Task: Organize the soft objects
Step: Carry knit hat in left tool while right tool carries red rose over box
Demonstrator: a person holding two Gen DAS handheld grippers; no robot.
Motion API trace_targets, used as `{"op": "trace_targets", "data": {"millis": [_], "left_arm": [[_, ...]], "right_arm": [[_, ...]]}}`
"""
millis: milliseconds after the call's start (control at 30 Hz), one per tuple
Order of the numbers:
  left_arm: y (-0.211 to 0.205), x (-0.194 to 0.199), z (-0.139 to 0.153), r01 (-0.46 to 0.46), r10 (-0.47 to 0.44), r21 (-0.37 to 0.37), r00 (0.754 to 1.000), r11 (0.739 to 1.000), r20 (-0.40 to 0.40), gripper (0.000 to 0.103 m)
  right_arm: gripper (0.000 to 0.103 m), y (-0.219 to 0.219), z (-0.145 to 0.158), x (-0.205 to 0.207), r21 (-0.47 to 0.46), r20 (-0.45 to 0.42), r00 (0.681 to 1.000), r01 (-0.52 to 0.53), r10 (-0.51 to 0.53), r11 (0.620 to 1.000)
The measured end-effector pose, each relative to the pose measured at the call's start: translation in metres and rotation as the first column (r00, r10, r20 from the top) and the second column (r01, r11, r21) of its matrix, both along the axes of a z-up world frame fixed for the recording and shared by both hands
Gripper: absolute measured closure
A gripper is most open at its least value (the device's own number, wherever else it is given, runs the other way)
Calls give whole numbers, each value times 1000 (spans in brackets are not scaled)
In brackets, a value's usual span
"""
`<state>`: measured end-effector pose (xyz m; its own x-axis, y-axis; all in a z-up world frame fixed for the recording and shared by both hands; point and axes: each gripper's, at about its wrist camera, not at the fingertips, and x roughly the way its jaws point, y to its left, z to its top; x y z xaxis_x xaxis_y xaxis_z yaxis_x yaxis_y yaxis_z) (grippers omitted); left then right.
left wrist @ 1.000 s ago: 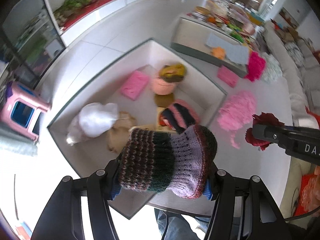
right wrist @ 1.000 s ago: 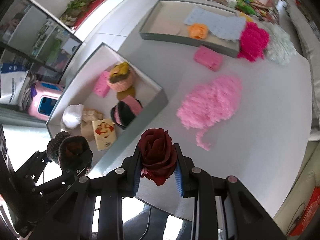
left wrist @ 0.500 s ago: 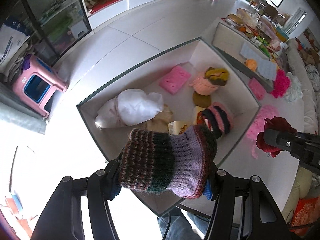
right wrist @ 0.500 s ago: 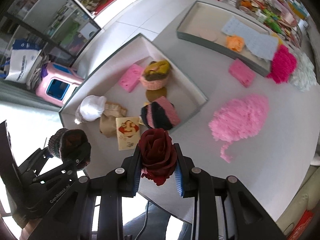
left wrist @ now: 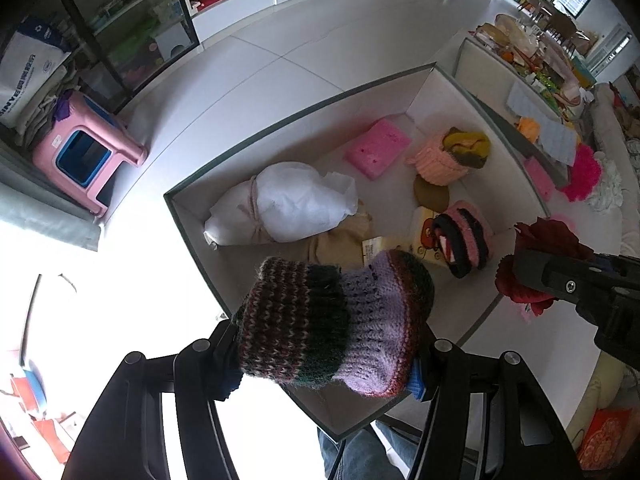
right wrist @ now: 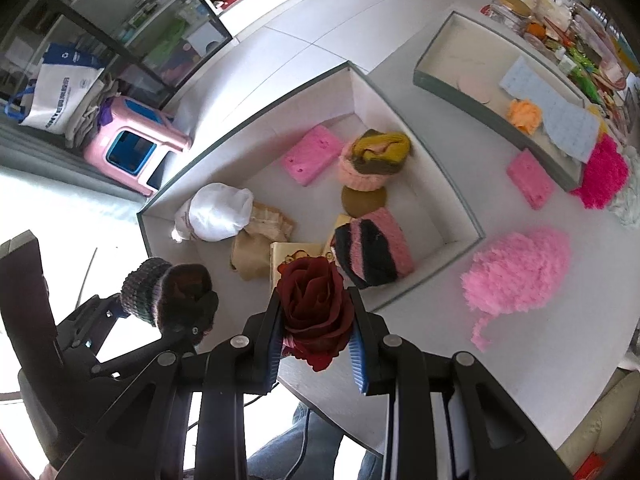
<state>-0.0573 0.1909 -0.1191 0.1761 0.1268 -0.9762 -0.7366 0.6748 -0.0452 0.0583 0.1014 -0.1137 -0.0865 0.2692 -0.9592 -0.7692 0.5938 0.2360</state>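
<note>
My left gripper (left wrist: 326, 372) is shut on a striped knitted hat (left wrist: 336, 320) and holds it above the near corner of the grey box (left wrist: 280, 124). The hat also shows in the right wrist view (right wrist: 168, 292). My right gripper (right wrist: 316, 348) is shut on a dark red fabric rose (right wrist: 314, 304), held above the box's near edge (right wrist: 424, 276); the rose shows at the right of the left wrist view (left wrist: 532, 264). In the box lie a white bundle (right wrist: 216, 212), a pink sponge (right wrist: 312, 154), a pink and black knit (right wrist: 374, 252) and other soft items.
On the white table to the right lie a fluffy pink piece (right wrist: 520, 272), a second pink sponge (right wrist: 530, 178) and a magenta fluffy piece (right wrist: 604, 172). A second grey tray (right wrist: 460, 92) stands at the back. A pink stool (right wrist: 132, 148) stands on the floor at left.
Both grippers have moved left and nearer, from over the table to over the box's near corner. Each keeps hold of its item.
</note>
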Motion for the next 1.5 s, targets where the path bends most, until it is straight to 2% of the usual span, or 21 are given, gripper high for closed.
{"op": "trace_targets", "data": {"millis": [367, 1500], "left_arm": [[5, 2, -10, -23, 23, -16, 999, 1000, -29, 40], [8, 4, -21, -46, 43, -41, 997, 998, -69, 40]], "right_arm": [[71, 13, -16, -4, -35, -17, 1000, -20, 20, 999], [71, 30, -30, 1, -74, -9, 1000, -29, 29, 997]]}}
